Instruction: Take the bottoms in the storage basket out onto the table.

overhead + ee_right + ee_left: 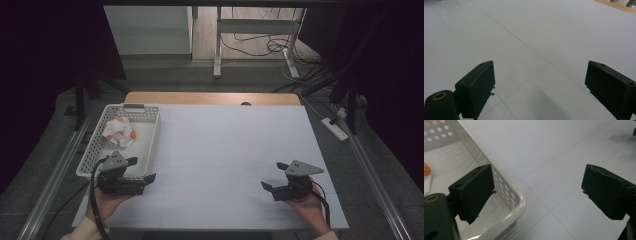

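The work looks all but finished, judging by how things lie: the white worktop [230, 150] carries no loose item, and the one thing in sight, a crumpled white and orange object [119, 132], already lies inside the perforated white basket [150, 131] at the worktop's left side, toward the basket's far end; the near half of the basket floor is bare; the left tongs [142, 169] hang at the basket's near right corner, jaws wide apart and holding nothing, one jaw over the basket's inside and the other out over the worktop, as the left gripper view shows past the basket rim [520, 200]; the right tongs [274, 176] rest well apart at the near right of the worktop, jaws likewise wide and empty; what the object is cannot be told; little seems left beyond drawing both hands back
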Demonstrator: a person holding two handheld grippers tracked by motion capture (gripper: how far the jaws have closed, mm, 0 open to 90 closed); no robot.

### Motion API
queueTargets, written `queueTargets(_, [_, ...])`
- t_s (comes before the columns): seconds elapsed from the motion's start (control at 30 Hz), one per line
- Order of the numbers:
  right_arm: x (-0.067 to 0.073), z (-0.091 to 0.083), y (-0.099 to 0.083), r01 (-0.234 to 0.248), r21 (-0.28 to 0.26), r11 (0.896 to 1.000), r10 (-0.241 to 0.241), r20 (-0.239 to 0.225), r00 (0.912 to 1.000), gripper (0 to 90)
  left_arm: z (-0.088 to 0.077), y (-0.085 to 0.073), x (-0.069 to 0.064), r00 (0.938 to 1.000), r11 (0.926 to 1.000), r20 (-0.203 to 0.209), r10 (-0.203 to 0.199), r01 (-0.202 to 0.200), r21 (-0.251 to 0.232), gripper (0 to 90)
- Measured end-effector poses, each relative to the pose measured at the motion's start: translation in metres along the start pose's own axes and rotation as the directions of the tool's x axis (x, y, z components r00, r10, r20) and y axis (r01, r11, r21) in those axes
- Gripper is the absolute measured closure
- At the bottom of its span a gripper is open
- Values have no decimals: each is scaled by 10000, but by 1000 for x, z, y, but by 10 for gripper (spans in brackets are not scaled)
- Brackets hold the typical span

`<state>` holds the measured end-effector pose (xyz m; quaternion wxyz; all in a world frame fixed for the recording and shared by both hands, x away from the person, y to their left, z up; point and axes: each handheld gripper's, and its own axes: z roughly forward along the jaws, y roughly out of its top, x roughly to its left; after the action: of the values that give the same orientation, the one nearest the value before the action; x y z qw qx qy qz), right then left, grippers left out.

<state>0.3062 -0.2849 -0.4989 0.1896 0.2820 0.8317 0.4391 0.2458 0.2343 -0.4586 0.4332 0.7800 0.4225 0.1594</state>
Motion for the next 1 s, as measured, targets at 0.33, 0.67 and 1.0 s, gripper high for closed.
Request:
queueTargets(0.33, [1, 1, 0, 42, 71, 10000, -42, 3, 10000, 92, -2, 6, 6, 10000, 9999, -8, -99, 99, -41, 105])
queueTargets(0.67, [1, 2, 0, 81, 147, 9999, -82, 51, 10000, 92, -4, 16, 9, 10000, 9999, -36, -67, 66, -115, 106])
queueTargets(1.0, [2, 0, -1, 113, 146, 9998, -114, 47, 9999, 92, -7, 29, 16, 9995, 9998, -290, -159, 156, -109, 107])
